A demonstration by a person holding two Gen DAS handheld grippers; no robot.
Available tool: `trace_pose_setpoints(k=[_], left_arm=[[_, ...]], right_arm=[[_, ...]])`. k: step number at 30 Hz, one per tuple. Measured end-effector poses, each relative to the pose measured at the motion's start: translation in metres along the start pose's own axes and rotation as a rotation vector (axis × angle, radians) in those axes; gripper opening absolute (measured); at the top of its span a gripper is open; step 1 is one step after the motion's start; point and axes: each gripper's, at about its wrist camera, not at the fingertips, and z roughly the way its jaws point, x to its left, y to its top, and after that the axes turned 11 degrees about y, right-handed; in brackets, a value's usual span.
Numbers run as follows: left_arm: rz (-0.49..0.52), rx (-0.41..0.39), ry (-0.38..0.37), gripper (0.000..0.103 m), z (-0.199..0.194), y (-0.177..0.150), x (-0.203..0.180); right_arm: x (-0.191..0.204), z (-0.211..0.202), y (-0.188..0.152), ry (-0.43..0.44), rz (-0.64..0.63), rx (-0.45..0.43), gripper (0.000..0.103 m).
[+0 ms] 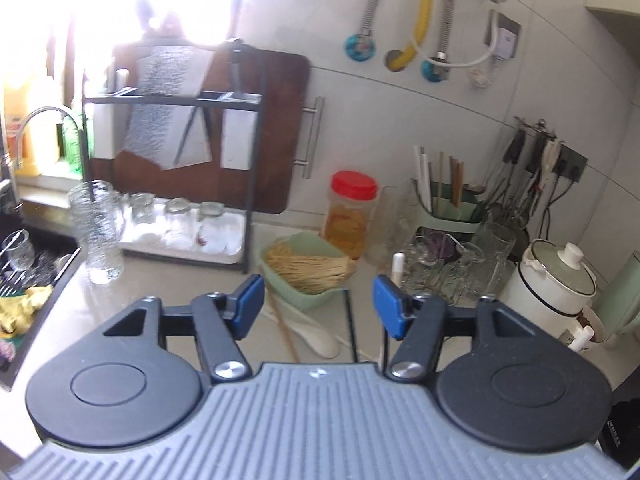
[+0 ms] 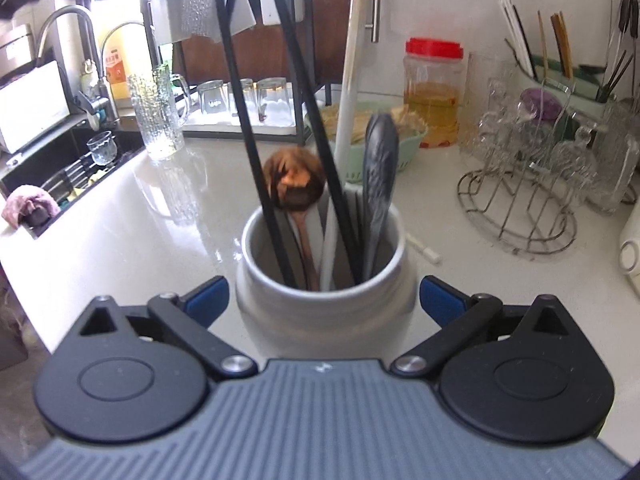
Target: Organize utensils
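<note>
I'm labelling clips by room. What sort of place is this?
A home kitchen, most likely: a sink with faucet, drinking glasses drying on a rack, and a white crock holding utensils on the counter.

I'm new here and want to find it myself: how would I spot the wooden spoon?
Start at the pale countertop, right of the sink. Near its front edge stands a grey ceramic utensil pot. The wooden spoon stands in it bowl-up, towards the left; it is the only brown, round-headed utensil there, beside thin black handles, a tall white handle and a dark grey spoon.
</note>
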Motion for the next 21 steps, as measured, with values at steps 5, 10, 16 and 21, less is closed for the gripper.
trace_pose_setpoints(k=[5, 10, 16, 21], left_arm=[[0.005, 0.043, 0.019, 0.076, -0.014, 0.011, 0.022], [0.025, 0.065, 0.001, 0.079, -0.033, 0.017, 0.041], [0.051, 0.113, -0.020, 0.083, -0.058, 0.011, 0.060], [0.074, 0.148, -0.037, 0.083, -0.080, -0.005, 0.069]], right_arm=[[0.005, -0.031, 0.019, -0.005, 0.054, -0.011, 0.103], [0.015, -0.074, 0.041, -0.066, 0.134, -0.033, 0.103], [0.038, -0.127, 0.057, -0.135, 0.232, -0.086, 0.103], [0.057, -0.163, 0.055, -0.179, 0.282, -0.117, 0.103]])
